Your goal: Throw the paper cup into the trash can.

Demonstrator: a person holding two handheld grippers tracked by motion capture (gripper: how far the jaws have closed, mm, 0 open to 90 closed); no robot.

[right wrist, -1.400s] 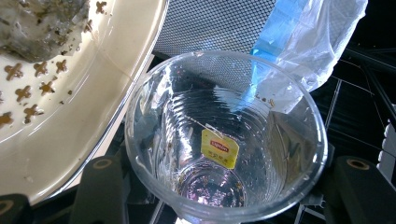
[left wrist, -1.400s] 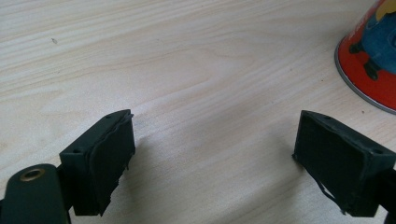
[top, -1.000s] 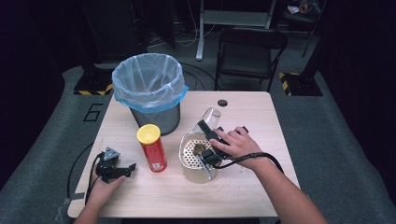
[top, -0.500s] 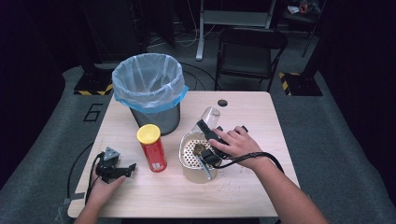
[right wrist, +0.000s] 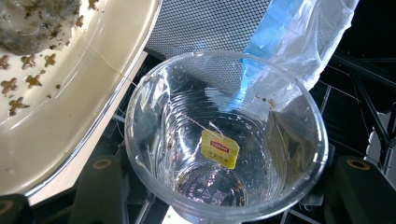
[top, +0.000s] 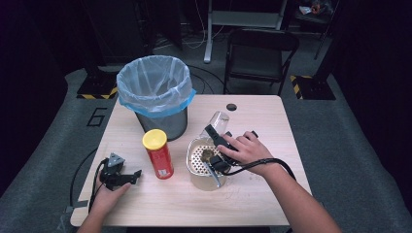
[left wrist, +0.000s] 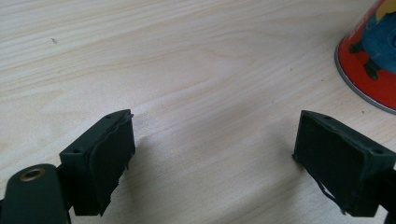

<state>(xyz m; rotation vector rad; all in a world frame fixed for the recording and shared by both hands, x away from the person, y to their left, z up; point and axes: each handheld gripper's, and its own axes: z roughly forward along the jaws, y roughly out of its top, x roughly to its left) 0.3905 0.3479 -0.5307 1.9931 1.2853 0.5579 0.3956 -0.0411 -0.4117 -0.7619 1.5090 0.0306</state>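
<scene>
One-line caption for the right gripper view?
Clear plastic cup held tipped beside a strainer bowl, a yellow tea tag stuck inside it.

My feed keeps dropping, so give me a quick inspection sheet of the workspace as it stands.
Surface: light wooden table, round hole near far edge.
Job's things: clear plastic cup, tipped over white perforated strainer bowl; yellow tea-bag tag inside cup; wet tea bag in strainer.
Clutter: red canister with yellow lid; mesh bin with blue-edged liner.
Grippers: left gripper open, on table; right gripper holds cup.
Cables: black, trailing from both.
Surroundings: folding chair, dark floor.
</scene>
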